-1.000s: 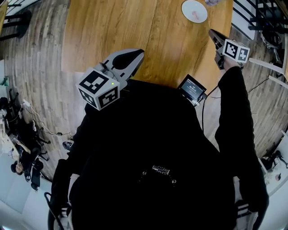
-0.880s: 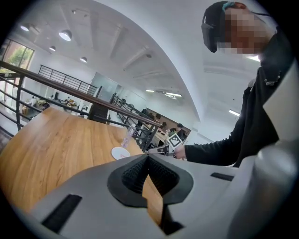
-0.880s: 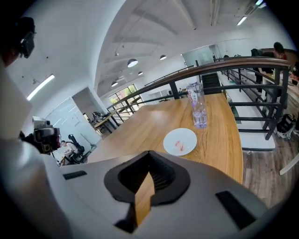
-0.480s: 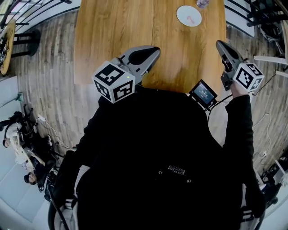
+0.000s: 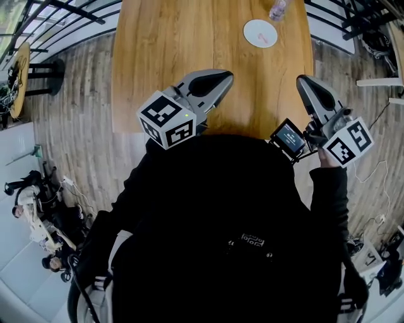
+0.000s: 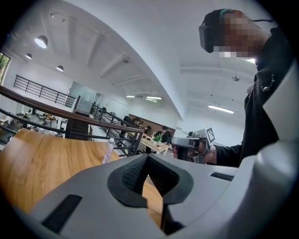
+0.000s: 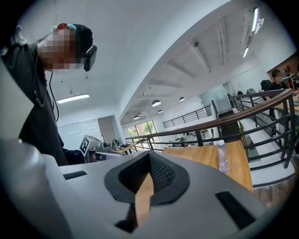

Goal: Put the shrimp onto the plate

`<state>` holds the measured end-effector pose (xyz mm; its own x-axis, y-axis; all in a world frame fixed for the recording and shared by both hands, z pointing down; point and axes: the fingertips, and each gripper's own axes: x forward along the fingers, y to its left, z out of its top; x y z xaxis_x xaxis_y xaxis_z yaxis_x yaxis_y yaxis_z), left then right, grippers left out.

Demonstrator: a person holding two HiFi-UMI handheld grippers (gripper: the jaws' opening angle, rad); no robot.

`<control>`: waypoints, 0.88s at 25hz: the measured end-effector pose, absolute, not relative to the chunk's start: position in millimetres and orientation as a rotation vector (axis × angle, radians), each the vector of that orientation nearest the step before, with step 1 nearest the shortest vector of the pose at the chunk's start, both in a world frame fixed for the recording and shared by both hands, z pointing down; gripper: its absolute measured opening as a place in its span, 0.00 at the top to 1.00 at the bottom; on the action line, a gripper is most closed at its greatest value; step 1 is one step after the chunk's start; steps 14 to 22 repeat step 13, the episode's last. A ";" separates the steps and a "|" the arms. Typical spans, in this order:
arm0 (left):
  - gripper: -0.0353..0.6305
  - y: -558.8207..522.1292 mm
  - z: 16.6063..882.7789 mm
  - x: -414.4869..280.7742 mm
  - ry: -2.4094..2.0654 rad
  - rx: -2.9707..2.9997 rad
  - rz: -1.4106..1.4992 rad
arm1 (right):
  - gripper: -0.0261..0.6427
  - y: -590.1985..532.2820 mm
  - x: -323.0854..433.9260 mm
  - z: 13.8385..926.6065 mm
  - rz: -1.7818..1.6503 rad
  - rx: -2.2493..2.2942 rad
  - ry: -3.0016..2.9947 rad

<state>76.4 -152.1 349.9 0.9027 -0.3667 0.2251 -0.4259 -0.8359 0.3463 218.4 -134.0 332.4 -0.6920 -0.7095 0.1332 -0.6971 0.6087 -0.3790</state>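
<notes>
A small white plate (image 5: 252, 28) lies far out on the wooden table (image 5: 170, 44), with a pink shrimp (image 5: 265, 35) on it. My left gripper (image 5: 226, 77) hovers over the table's near edge, shut with nothing between its pads; in the left gripper view (image 6: 148, 158) it points across the tabletop. My right gripper (image 5: 300, 81) is at the table's near right corner, also shut and empty, as the right gripper view (image 7: 150, 156) shows. Both are well short of the plate.
A clear plastic bottle (image 5: 276, 9) stands just beyond the plate and also shows as a bottle (image 7: 223, 157) in the right gripper view. A small screen (image 5: 289, 137) hangs by the right gripper. Dark railings (image 5: 57, 19) run beside the table, and cables (image 5: 66, 183) lie on the floor at left.
The right gripper has drawn back from beside the table toward the body. The left gripper has shifted a little right and forward. The plate now sits further left in the head view.
</notes>
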 end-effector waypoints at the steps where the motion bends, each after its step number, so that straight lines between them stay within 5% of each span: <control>1: 0.94 -152.0 349.7 78.3 -0.577 2.676 0.213 | 0.93 -133.1 219.5 333.0 -0.639 -1.220 2.784; 22: 0.94 -134.8 350.7 43.9 -0.498 2.671 0.264 | 0.93 -111.9 183.2 329.1 -0.669 -1.251 2.736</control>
